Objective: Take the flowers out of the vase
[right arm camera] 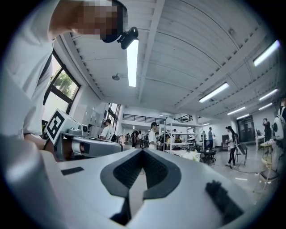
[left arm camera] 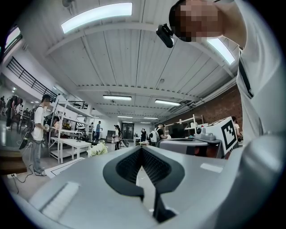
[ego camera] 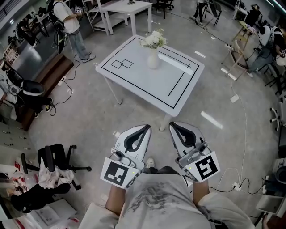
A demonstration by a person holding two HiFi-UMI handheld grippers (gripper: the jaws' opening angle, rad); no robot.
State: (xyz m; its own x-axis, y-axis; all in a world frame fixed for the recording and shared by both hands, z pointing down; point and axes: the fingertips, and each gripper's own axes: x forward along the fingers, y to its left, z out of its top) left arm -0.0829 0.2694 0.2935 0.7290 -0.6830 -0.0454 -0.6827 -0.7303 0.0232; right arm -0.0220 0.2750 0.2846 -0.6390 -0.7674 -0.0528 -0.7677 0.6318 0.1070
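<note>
Flowers (ego camera: 153, 39) stand in the white vase (ego camera: 153, 59), well beyond my left gripper (ego camera: 146, 128) and right gripper (ego camera: 172, 125), both closed on nothing because I'm short of it.

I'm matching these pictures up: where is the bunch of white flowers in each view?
Head view: bunch of white flowers, top centre, in white vase.
Left gripper view: flowers left of middle, low.
Right gripper view: tiny pale clump right of middle, probably them.
Shared landmark: small white table behind them.
</note>
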